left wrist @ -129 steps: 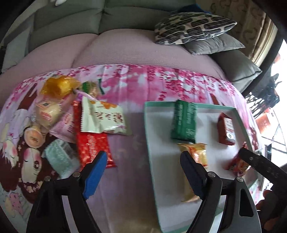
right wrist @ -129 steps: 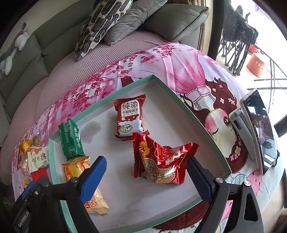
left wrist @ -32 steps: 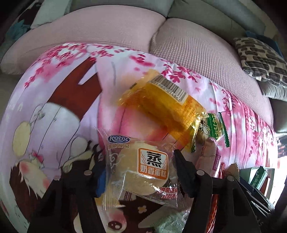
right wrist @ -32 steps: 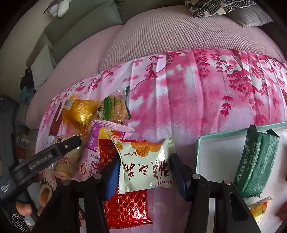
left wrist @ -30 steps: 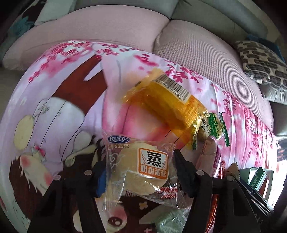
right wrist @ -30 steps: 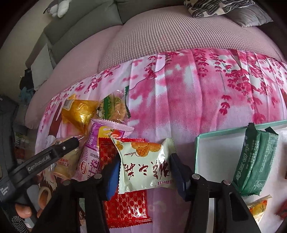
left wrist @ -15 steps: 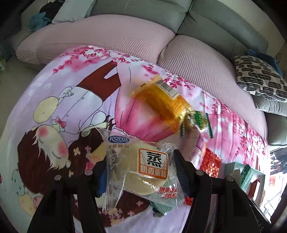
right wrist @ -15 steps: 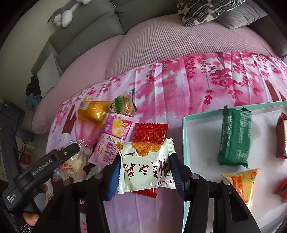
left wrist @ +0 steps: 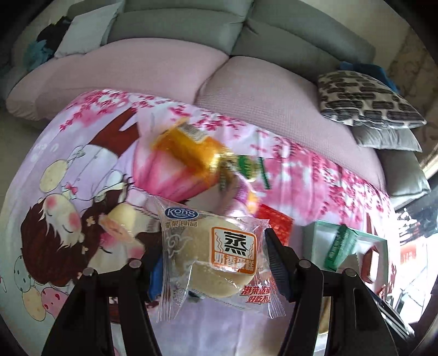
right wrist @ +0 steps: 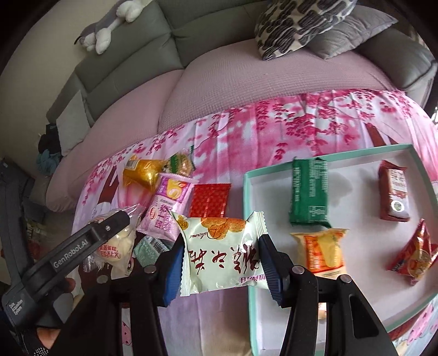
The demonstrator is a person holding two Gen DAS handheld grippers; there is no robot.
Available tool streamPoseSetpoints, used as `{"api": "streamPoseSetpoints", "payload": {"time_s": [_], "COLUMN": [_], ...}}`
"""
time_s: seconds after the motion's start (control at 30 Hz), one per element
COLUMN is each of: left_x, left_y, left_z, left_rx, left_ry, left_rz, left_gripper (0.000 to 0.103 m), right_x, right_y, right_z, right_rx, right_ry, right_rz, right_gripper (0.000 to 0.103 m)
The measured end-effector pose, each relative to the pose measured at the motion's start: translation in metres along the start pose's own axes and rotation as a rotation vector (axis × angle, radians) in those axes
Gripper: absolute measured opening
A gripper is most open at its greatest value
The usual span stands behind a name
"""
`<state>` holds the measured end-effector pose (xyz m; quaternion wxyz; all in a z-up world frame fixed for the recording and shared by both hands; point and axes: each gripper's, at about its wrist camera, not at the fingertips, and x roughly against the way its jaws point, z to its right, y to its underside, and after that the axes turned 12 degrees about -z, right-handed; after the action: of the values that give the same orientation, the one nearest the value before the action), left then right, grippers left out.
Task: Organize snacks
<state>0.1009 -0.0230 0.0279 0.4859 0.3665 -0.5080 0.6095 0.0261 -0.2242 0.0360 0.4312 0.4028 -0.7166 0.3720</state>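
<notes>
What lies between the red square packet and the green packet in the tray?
Bare pink cloth and the tray's left rim, nothing else; the right wrist view shows it.

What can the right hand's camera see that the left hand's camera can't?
Only the right wrist view shows the stuffed toy on the sofa back, the yellow packet and the crinkly red packet in the tray, and the right gripper shut on the white packet.

Only the left wrist view shows the cartoon girl printed on the blanket.

Both show the left gripper shut on the cake packet, the gold packet, the green packet in the tray and the patterned pillow.
</notes>
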Motion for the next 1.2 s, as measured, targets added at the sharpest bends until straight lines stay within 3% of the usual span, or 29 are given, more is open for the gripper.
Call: {"api": "streamPoseSetpoints", "payload": {"time_s": [0.2,0.53,0.7,0.93,1.2], "left_x": [-0.003,-0.012,-0.019,-0.034,-0.052], "left_y": [0.013,0.039,0.045,0.057,0.064], "left_z": [0.039,0.13,0.165,0.21,0.232], "left_rx": [-0.087,-0.315,-0.38,-0.475,-0.525], "left_ry": [0.035,0.081,0.096,0.085,0.062], "left_rz": [-0.013,-0.047,-0.07,-0.105,-0.131], "left_gripper": [0.065,0.065,0.066,0.066,0.066], "right_x": [0.02,0.035,0.042,0.055,0.059], "right_y": [-0.001,-0.003,0.002,0.008,0.012], "right_z": [0.036,0.122,0.157,0.187,0.201], "right_rx": [-0.08,-0.293,-0.379,-0.455,-0.491], "right_ry": [0.037,0.145,0.153,0.188,0.2], "right_rz": [0.046,0.077,0.081,0.105,0.113], "right_gripper": [0.055,0.055,0.055,0.055,0.055]}}
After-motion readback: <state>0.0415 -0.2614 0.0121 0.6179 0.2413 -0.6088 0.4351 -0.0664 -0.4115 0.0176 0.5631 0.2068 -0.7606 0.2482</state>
